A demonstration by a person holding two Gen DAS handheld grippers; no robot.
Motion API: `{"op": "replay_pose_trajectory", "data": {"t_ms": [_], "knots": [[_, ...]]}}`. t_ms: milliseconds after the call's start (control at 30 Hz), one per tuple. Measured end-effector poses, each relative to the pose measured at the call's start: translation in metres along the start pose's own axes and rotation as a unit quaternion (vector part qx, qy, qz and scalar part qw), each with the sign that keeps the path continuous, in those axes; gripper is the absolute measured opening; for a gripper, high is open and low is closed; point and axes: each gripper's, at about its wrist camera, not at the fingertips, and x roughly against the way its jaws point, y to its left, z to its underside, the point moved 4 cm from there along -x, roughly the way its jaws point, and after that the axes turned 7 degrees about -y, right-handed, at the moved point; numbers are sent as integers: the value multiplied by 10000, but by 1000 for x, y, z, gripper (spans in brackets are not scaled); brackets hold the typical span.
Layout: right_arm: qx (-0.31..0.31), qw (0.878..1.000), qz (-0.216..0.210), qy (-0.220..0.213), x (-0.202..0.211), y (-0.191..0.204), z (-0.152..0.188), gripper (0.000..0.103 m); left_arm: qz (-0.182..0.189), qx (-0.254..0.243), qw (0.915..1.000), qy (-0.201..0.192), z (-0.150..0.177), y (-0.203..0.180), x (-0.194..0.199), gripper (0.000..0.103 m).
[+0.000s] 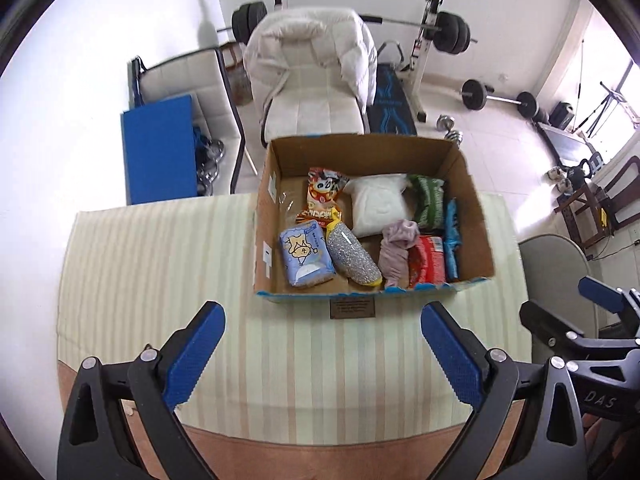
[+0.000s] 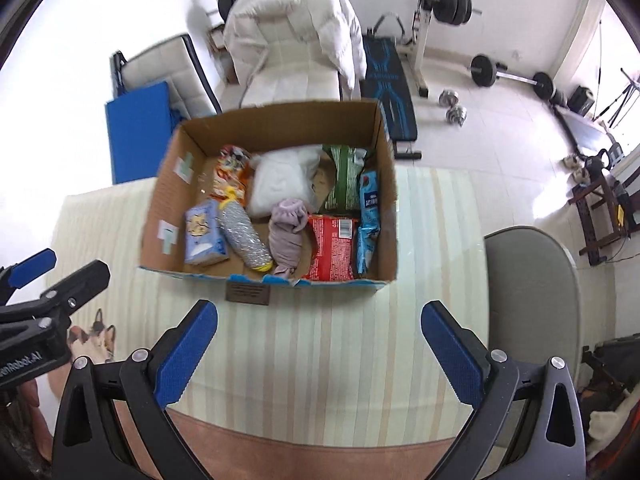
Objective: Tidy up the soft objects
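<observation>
A cardboard box [image 1: 268, 216] [image 2: 160, 208] stands on the striped table and holds several soft items: a blue tissue pack [image 1: 306, 258] [image 2: 204, 234], a silver scrubber [image 1: 352, 258] [image 2: 246, 240], a lilac cloth [image 1: 396, 250] [image 2: 286, 234], a white bag [image 1: 378, 206] [image 2: 280, 184], a red packet [image 1: 430, 260] [image 2: 334, 246], a green packet [image 1: 430, 202] [image 2: 344, 178] and an orange snack bag [image 1: 324, 194]. My left gripper [image 1: 322, 354] is open and empty, above the table in front of the box. My right gripper [image 2: 320, 354] is open and empty there too.
A small brown plaque [image 1: 352, 307] [image 2: 247, 293] lies against the box front. A white padded chair [image 1: 312, 76] and a weight bench [image 2: 390, 80] stand behind the table. A grey chair [image 2: 532, 292] is at the right edge, a blue panel [image 1: 160, 148] at the left.
</observation>
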Motion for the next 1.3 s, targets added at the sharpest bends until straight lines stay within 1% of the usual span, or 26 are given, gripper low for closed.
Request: {"op": "replay_pose_trajectory", "data": {"t_ms": [133, 200, 400, 600, 833, 933, 1100, 1300], "knots": [[70, 9992, 152, -369, 51, 3, 9, 103, -111, 24, 9993, -360, 6, 0, 48, 101], [95, 9984, 182, -520, 75, 5, 17, 103, -149, 30, 9988, -461, 10, 0, 68, 101], [62, 9964, 115, -834, 142, 9, 33, 103, -23, 112, 9977, -669, 25, -1, 122, 101], [-19, 9942, 25, -1077, 197, 13, 49, 103, 110, 168, 9965, -812, 37, -5, 160, 101], [91, 9921, 157, -1241, 235, 19, 67, 103, 162, 187, 9946, -1007, 47, -8, 186, 101], [105, 9902, 290, -1364, 246, 18, 69, 103, 97, 164, 9938, -1096, 48, -8, 192, 101], [116, 9838, 556, -1701, 264, 14, 60, 103, 44, 200, 9924, -1215, 47, -8, 196, 101], [82, 9805, 584, -1876, 273, 11, 47, 103, 1, 149, 9915, -1296, 43, -11, 199, 101]]}}
